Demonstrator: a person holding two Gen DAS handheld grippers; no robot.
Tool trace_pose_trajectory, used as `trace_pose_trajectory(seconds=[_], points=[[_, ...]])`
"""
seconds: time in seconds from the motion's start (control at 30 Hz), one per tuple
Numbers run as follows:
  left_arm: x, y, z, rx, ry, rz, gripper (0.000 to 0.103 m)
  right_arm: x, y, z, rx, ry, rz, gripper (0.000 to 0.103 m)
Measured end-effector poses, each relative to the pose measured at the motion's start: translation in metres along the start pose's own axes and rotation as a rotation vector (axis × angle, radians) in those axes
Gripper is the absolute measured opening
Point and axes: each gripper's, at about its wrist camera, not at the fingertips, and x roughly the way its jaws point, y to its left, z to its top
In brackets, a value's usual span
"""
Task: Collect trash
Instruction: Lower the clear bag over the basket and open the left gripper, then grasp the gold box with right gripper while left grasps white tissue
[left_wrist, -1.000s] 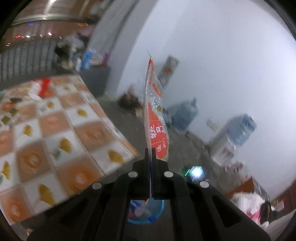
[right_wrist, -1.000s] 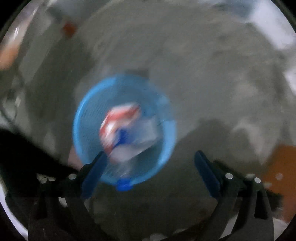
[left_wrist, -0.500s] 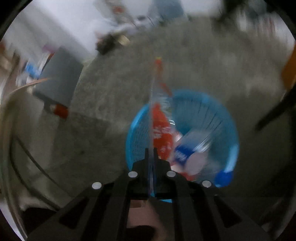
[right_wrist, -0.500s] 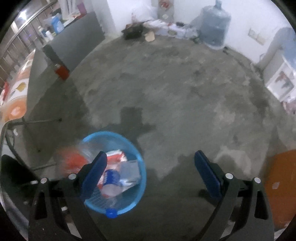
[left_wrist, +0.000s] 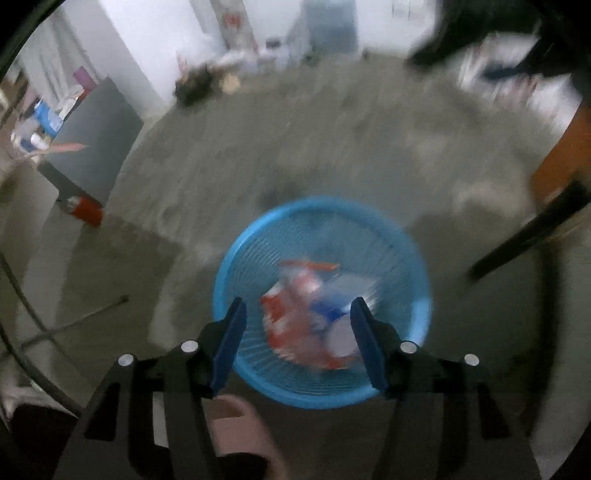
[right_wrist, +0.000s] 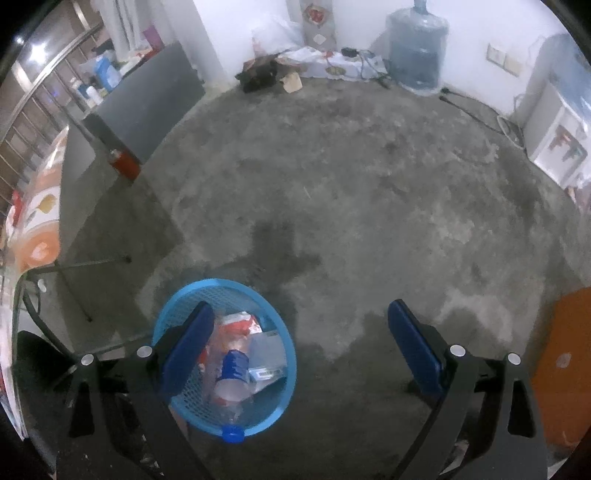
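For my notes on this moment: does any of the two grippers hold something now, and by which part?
Nothing is held. The left gripper, jaws just opened, stands empty above the blue basket; the red wrapper lies inside. The right gripper is open and empty.

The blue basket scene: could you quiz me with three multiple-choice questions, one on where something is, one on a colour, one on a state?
1. Where does the red and white wrapper lie?
A. on the table
B. in the basket
C. between the left gripper's pads

2. What colour is the basket?
A. blue
B. green
C. black

3. How does the right gripper stand?
A. shut on a bottle
B. shut, empty
C. open, empty

Answers: 1 B, the wrapper rests among the trash inside the rim, below the left gripper, whose jaws have just been opening. 2 A, its mesh wall and rim are bright blue. 3 C, its pads stand wide apart with only floor and basket behind them.
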Motion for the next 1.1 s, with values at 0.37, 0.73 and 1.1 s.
trace_pose_trajectory(seconds=[0.37, 0.73, 1.1], points=[[-0.245, 0.111, -0.102, -0.421, -0.520, 0.060, 0.069, -0.073, 0.071, -0.006, -0.117, -0.065, 0.280, 0.091], [-0.321, 0.295, -0.311, -1.147, -0.451, 0.600, 0.072, -0.150, 0.260, 0.023, -0.439, -0.147, 0.589, 0.093], [-0.342, 0.403, -0.349, -1.010, -0.377, 0.623, 0.091, -0.145, 0.473, -0.014, -0.844, -0.148, 0.712, 0.095]])
